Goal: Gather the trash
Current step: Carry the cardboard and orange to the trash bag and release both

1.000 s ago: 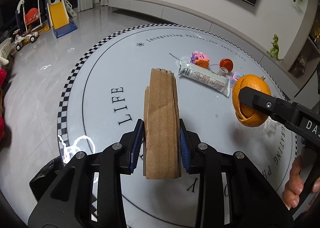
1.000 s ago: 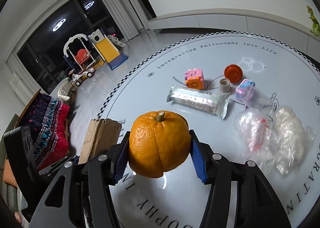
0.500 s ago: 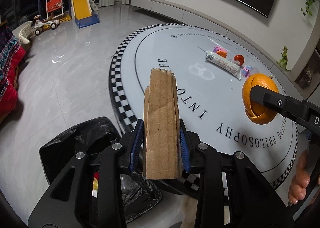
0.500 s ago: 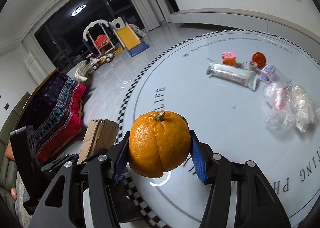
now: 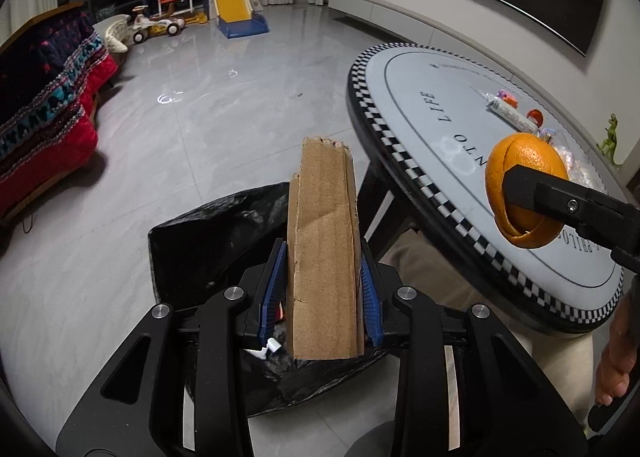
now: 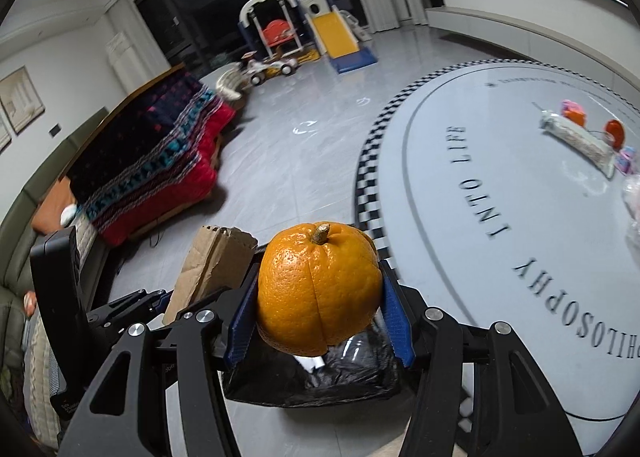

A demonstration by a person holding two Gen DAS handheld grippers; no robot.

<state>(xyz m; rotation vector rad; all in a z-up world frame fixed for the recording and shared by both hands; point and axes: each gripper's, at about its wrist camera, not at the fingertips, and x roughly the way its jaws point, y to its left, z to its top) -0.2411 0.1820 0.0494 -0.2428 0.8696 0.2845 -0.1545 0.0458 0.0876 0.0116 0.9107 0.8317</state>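
**Both grippers loaded, hovering over the trash bag**

The black trash bag (image 5: 208,241) sits on the floor right beside the round table (image 5: 460,161), and it's the thing to orient by here. The left gripper (image 5: 320,289) is clamped on a folded piece of cardboard (image 5: 322,253) standing upright between its blue pads, directly above the bag's open mouth. There's some white and red scrap visible inside the bag, too small to identify.

The right gripper (image 6: 318,317) is squeezed onto an orange peel (image 6: 318,289), stem up, with slits cut down the rind. It hangs above the bag as well, on the side nearer the table edge.

Off beyond the bag, up on the table, a silver wrapper (image 6: 576,139), small colourful toys (image 6: 574,111) and crumpled clear plastic (image 6: 634,197) lie together at the far side.
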